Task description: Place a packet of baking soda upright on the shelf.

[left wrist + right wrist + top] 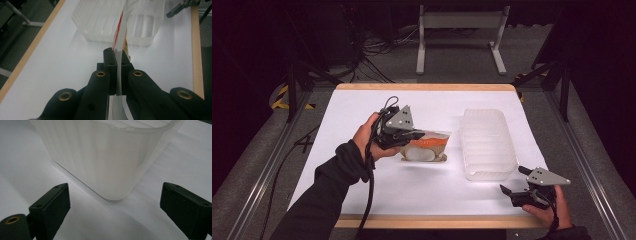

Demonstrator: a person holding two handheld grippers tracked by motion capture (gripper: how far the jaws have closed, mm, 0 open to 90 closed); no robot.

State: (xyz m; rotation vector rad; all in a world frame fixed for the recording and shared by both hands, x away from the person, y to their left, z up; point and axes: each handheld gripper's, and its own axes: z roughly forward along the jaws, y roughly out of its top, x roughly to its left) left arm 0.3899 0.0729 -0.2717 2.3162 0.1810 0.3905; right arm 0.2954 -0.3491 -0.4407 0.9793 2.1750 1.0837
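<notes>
The left gripper [414,136] was clamped tight on a clear pouch [426,146], jaws pressed together on its near edge. From the left gripper view the pouch's thin film ran edge-on between the fingers [110,60], a red stripe showing up its side. The pouch [120,37] hung lifted off the white table [412,185], to judge by the shadow under it in the high view, with an orange band across it and pale round pieces inside; what those pieces were, hard to say from that distance.

Just right of the pouch sat a clear plastic tub [488,142], ribbed, lying well apart from the left hand [367,137] but close to the pouch's far end. In the left gripper view the tub [100,22] stood straight ahead, beyond the pouch.

Over at the near right corner, the right gripper [514,181] was spread wide, holding nothing. Its fingers [53,206] stood well apart in the right gripper view, with the tub's rounded corner [110,170] ahead of the gap, not touching either one. The right hand [552,210] rested near the table's wooden front edge [437,221].
</notes>
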